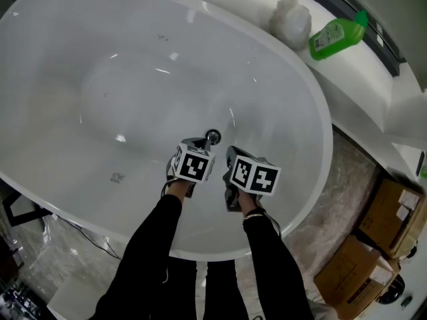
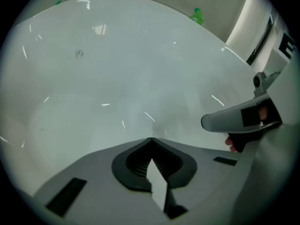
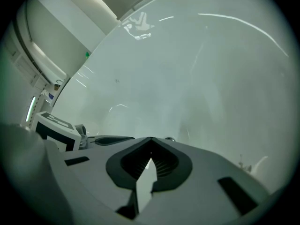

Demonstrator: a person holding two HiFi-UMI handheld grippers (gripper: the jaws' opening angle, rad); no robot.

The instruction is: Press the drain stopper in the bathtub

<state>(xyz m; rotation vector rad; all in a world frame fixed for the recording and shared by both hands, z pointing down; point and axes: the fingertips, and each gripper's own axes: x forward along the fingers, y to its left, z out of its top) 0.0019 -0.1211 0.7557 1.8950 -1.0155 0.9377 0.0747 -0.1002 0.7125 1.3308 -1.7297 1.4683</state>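
Note:
A white oval bathtub (image 1: 319, 105) fills the head view. Its small chrome drain stopper (image 1: 212, 137) sits on the tub floor near the middle. My left gripper (image 1: 198, 144) hovers just short of the stopper, on its near left side, jaws shut and empty. My right gripper (image 1: 233, 155) hangs beside it, a little nearer and to the right, also shut on nothing. In the left gripper view the shut jaws (image 2: 150, 139) face bare tub wall, with the right gripper (image 2: 241, 118) at the right. In the right gripper view a sliver of the stopper (image 3: 170, 139) shows just past the shut jaw tips (image 3: 150, 138).
A green bottle (image 1: 337, 37) lies on the white ledge behind the tub, next to a white bath puff (image 1: 291, 20). Cardboard boxes (image 1: 393, 215) stand on the floor at the right. A person's black sleeves (image 1: 150, 259) reach over the tub's near rim.

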